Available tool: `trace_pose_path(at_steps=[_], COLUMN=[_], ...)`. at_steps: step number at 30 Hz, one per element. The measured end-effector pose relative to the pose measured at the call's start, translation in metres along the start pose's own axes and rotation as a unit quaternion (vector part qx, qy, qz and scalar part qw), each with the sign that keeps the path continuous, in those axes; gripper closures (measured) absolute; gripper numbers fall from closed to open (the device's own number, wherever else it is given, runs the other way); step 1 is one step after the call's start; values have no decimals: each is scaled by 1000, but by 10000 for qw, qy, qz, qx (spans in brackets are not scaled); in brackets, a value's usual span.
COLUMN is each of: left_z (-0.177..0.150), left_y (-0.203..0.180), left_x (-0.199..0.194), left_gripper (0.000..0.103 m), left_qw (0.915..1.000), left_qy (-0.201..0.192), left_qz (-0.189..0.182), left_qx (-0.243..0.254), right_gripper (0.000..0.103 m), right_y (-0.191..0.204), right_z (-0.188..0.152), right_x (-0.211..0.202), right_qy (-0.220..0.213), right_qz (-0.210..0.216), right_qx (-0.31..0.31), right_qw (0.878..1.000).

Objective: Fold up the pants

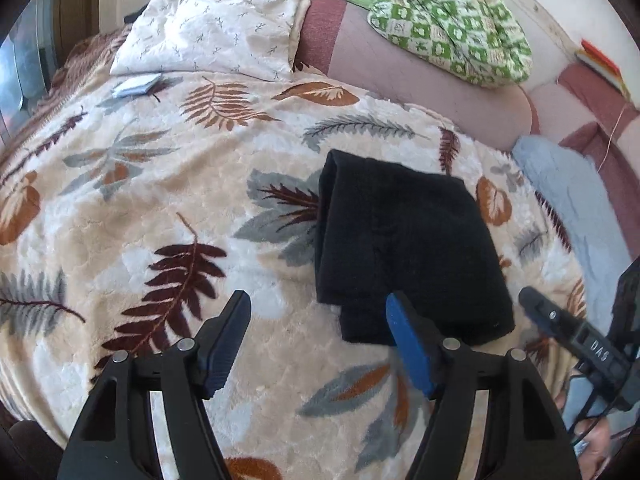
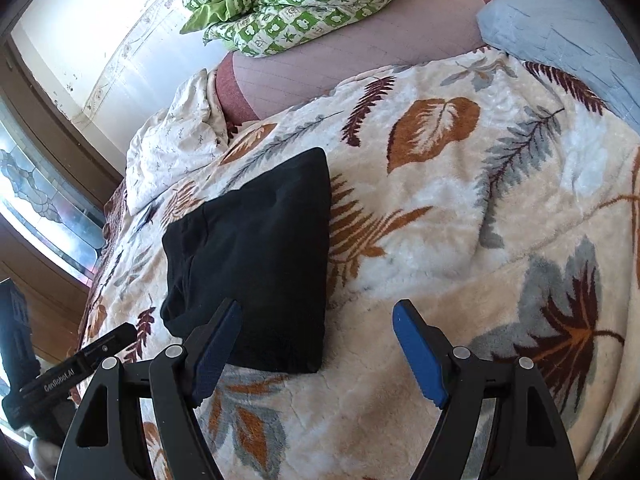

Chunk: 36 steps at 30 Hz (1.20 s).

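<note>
Pants, black and folded into a thick squarish bundle, lie on my leaf-print blanket, though the dark cloth swallows nearly every seam and layer, and the blue finger of my left gripper cuts off part of their near edge. Both jaws stand wide with nothing between them: the left just short of the bundle, my right gripper with one finger over its near corner; I can't tell if either touches. Behind lie a cream pillow, green checked bedding and pale blue cloth

Folded black pants lie on the leaf-print blanket, beyond the left gripper, its jaws apart and empty.
</note>
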<state>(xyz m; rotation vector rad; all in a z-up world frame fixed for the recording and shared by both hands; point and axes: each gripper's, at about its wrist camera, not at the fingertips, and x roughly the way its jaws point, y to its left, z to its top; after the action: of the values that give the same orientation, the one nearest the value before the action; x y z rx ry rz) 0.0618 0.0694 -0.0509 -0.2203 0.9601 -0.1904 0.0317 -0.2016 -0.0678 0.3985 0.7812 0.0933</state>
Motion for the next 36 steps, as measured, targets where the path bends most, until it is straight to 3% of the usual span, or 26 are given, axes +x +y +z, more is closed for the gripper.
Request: trace_pose_path(at_steps=[5,10,13,19,21,25,27,29,31,33,36], left_z=[32,42,40,31,29,27,31,34,35,36,35], left_y=[1,-5,-7,-12,-21,-40,-28,-1,16,25,19], left_x=[28,74,95,101,102,106,105,106,108,106,106], left_gripper=[33,33,33,15,8,6,6,6,7,9,9], left_qw=[9990,9920,9895,9824,9856,9917,9867,9717,9583,9525,9540], left_qy=[86,632,818,752,699,691,771,822,942,1044,1123], left_qz=[-432,-1066,-1128,-1549,-1442,-1084,-1414,-2086,-2493,-2638,-2613], left_qx=[-54,-249,-393,-726,-543,-5,-211,-747,-1033,-1107,-954], right_gripper=[19,19,19,19,19,18,18,18,18,18,18], right_y=[5,5,4,10,9,8,8,8,9,10,7], right_z=[29,47,54,60,60,61,61,61,61,61,60], right_x=[28,58,73,101,109,119,119,119,119,120,119], right_qy=[336,507,636,839,911,1034,1061,1098,1124,1143,1136], right_qz=[342,284,405,509,541,640,636,641,631,624,682], right_qx=[3,70,185,135,168,280,283,307,267,201,234], right_qw=[9989,9983,9970,9951,9942,9922,9919,9914,9913,9913,9909])
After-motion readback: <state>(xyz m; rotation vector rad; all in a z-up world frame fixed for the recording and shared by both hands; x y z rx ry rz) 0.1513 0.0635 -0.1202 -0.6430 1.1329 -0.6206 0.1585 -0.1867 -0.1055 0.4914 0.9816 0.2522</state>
